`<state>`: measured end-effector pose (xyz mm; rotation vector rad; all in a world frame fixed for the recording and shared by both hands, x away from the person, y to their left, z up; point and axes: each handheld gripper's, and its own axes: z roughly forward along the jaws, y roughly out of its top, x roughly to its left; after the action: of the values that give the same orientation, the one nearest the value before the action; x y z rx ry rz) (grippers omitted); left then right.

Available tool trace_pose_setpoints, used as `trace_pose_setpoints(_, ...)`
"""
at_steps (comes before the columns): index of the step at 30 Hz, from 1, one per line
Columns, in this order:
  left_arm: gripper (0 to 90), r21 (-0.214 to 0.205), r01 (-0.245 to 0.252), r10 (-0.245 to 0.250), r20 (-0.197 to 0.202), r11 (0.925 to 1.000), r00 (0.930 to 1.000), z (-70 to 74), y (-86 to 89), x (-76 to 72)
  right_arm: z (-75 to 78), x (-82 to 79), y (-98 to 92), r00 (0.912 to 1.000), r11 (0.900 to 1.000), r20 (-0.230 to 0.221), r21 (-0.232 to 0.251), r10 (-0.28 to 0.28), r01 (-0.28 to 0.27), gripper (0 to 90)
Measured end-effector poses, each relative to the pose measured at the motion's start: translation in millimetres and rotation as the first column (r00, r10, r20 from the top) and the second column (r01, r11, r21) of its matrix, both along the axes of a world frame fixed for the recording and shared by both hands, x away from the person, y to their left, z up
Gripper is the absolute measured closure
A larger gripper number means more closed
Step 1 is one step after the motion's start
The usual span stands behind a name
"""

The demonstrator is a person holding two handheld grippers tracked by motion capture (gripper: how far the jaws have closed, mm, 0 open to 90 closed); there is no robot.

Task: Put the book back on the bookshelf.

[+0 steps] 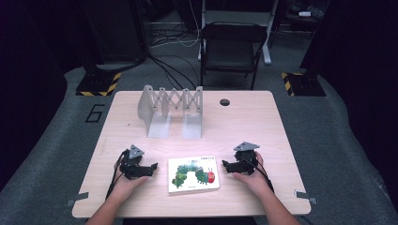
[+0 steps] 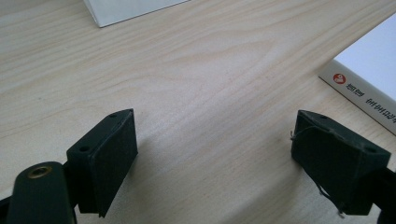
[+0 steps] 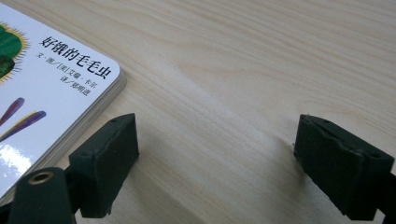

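Picture book (image 1: pixel 193 175) with a green caterpillar on its white cover lies flat on the pale wooden table (image 1: pixel 244 126), close to the near edge and about midway between the left and right edges, its cover facing up. On either side of it a person's hands rest on the tabletop, each holding a black two-jaw tool. The left gripper (image 1: pixel 149 168) sits just beside the book's left edge, its jaws pointed toward the book and spread apart with nothing but bare wood between them; in the left gripper view (image 2: pixel 215 144) the book's spine (image 2: pixel 369 100), printed with a red logo and lettering, shows at the right of the frame, clear of the pads. The right gripper (image 1: pixel 226 165) sits near the book's right edge, likewise aimed inward, its jaws standing wide with only table grain in the gap; in the right gripper view (image 3: pixel 215 144) the book's rounded corner (image 3: pixel 60 88), bearing black Chinese characters, lies just beside the left-hand pad, and whether the two touch cannot be told. Farther back, toward the far edge and left of centre, a grey metal expanding book rack (image 1: pixel 171 110) stands upright. A small round hole (image 1: pixel 225 102) marks the table near its far edge. A dark folding chair (image 1: pixel 232 47) stands on the floor beyond.
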<state>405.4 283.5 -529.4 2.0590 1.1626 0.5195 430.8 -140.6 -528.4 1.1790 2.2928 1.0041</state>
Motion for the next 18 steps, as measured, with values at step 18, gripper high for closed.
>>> trace_pose_setpoints(18,14.9,-0.001,-0.025,0.025,0.014,0.9997,0.9996,-0.8,-2.2,-1.8,2.0,-2.6,-0.6,0.9998,0.9998,-0.013,-0.002,-0.018,0.018,18.8)
